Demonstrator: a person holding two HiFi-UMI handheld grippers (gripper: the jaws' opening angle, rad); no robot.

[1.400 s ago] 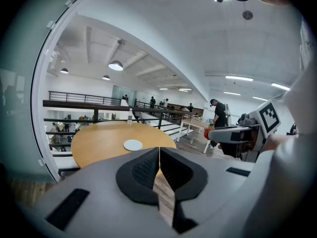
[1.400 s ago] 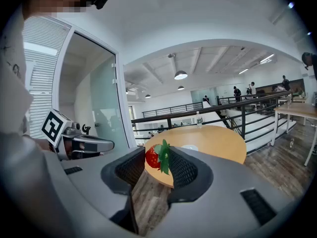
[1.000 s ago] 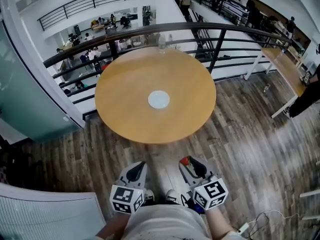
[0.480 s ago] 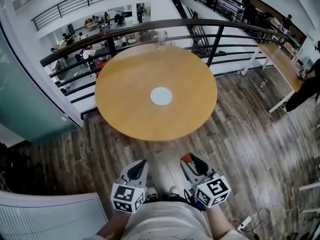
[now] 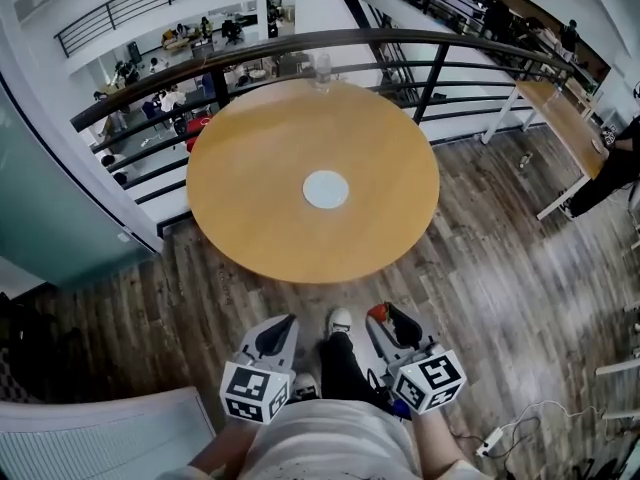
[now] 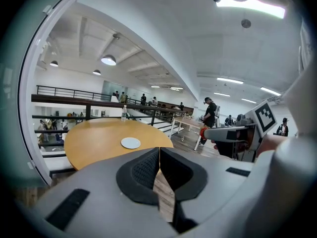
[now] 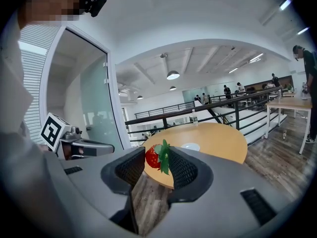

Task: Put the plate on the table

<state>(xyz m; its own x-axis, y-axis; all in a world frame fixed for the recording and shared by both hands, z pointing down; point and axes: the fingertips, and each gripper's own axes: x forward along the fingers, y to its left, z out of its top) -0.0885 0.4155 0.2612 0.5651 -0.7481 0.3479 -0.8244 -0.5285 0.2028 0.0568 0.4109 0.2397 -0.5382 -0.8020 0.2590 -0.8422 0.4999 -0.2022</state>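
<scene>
Round wooden desk (image 5: 250,218) ahead, its far edge close against a curved dark railing (image 5: 300,43) with a drop to a lower floor beyond. Plate (image 5: 326,189), small and pale, lies flat near the desk's middle, well apart from the rim on every side, bare wood all round it. A clear bottle (image 5: 321,71) stands upright at the far edge, just inside the railing, well apart from the plate. Both grippers are held low by the person's body, short of the desk's near edge, over plank floor (image 5: 480,288). Left gripper (image 5: 280,328): jaws together, nothing between them. Right gripper (image 5: 392,320): jaws clamped on a strawberry (image 7: 152,156), red body and green leaves showing between the pads. One shoe (image 5: 340,320) is set forward between the two grippers. Open floor runs along the desk's near and right sides; a long desk (image 5: 565,118) stands well off to the right.
</scene>
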